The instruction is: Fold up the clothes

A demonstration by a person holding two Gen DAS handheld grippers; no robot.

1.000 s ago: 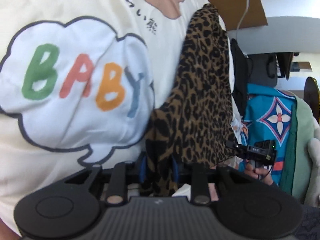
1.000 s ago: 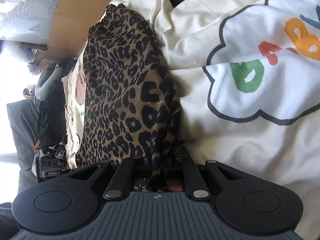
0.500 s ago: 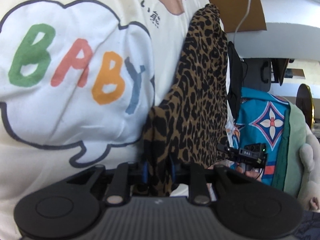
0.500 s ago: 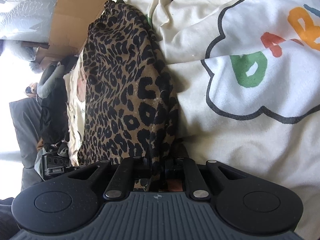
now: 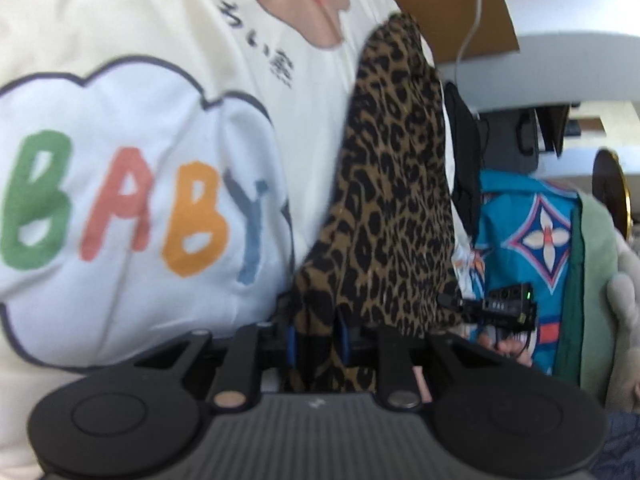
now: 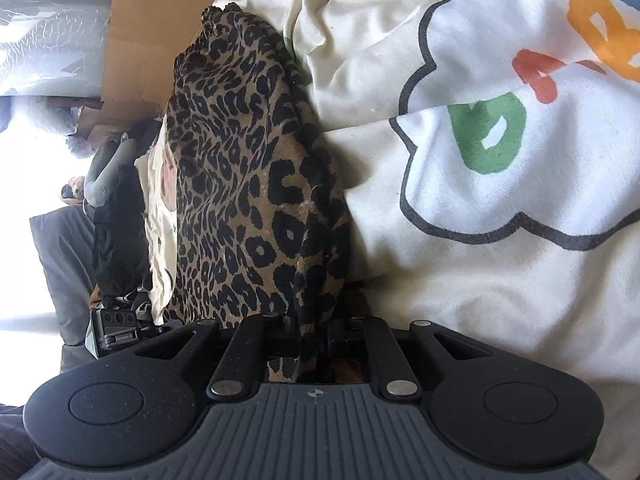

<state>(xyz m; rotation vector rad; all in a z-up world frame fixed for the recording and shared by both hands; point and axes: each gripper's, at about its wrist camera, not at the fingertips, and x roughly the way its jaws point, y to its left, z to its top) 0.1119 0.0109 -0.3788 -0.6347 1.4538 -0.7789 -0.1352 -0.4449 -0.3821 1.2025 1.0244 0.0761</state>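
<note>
Two grippers pinch the same leopard-print garment (image 5: 392, 200): we see the left gripper (image 5: 316, 340) clamped on a bunched fold at lower centre of its frame, and the right gripper (image 6: 316, 344) clamped on another fold at lower centre of its own. From each grip the garment runs toward the top of the frame, against a cream sheet (image 6: 480, 280) printed with a cloud and coloured letters. Blue patterned cloth (image 5: 532, 240) fills the right of the left view, and cardboard (image 6: 136, 40) sits at upper left of the right view.
</note>
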